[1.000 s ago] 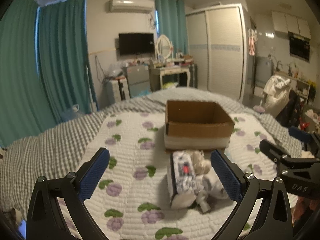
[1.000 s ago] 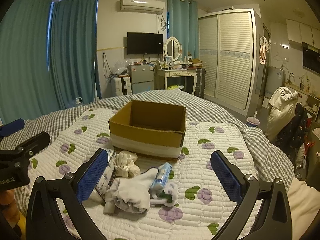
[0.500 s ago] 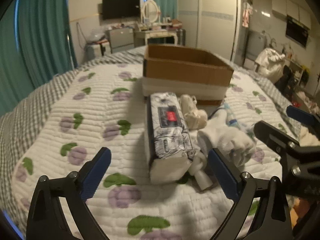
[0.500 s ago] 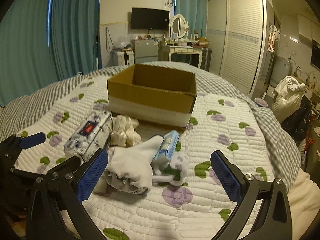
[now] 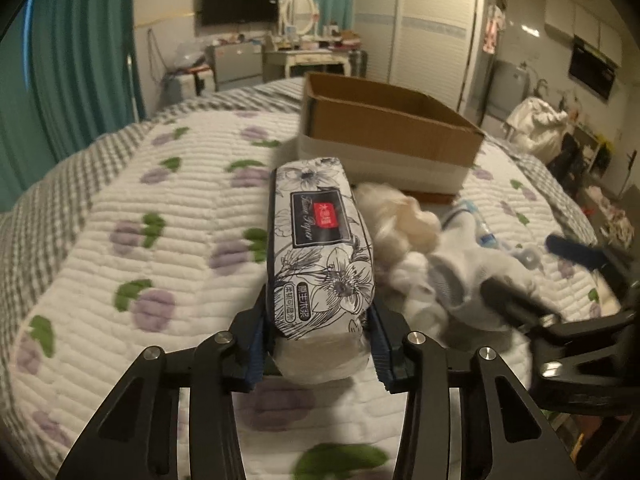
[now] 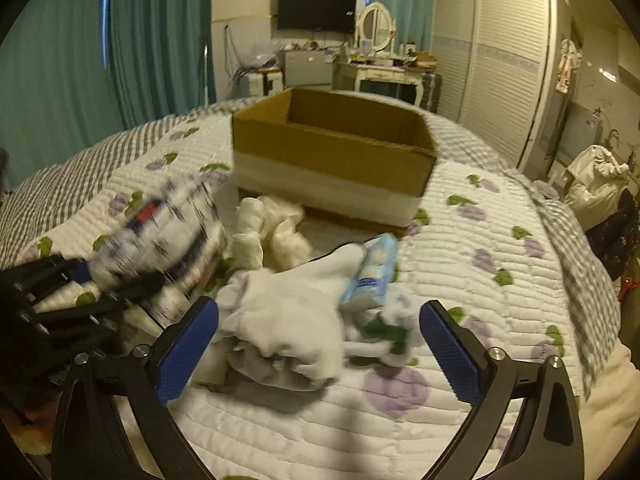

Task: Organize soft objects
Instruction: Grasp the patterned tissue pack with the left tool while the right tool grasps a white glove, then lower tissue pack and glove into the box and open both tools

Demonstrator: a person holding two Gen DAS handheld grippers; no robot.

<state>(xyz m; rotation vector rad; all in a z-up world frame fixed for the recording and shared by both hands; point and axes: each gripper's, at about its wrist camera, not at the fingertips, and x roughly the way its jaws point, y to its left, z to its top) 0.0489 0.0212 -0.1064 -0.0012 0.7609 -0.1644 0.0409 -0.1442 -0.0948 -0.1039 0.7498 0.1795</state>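
Observation:
My left gripper (image 5: 320, 344) is shut on the near end of a flower-printed tissue pack (image 5: 320, 236), which lies lengthwise on the quilt; it shows blurred in the right wrist view (image 6: 168, 224). An open cardboard box (image 5: 384, 124) stands just behind it, also in the right wrist view (image 6: 336, 152). My right gripper (image 6: 316, 344) is open, its blue pads on either side of a white sock (image 6: 288, 312). A cream cloth bundle (image 6: 272, 228) and a small blue tissue packet (image 6: 372, 272) lie in the same pile.
Everything lies on a white quilt with purple flowers (image 6: 500, 248) on a bed. The right gripper's arm (image 5: 580, 320) shows at the right of the left wrist view. A dressing table, a wardrobe and teal curtains stand beyond the bed.
My left gripper has moved forward and closed on the tissue pack's near end. My right gripper has moved down and forward until the white sock lies between its pads.

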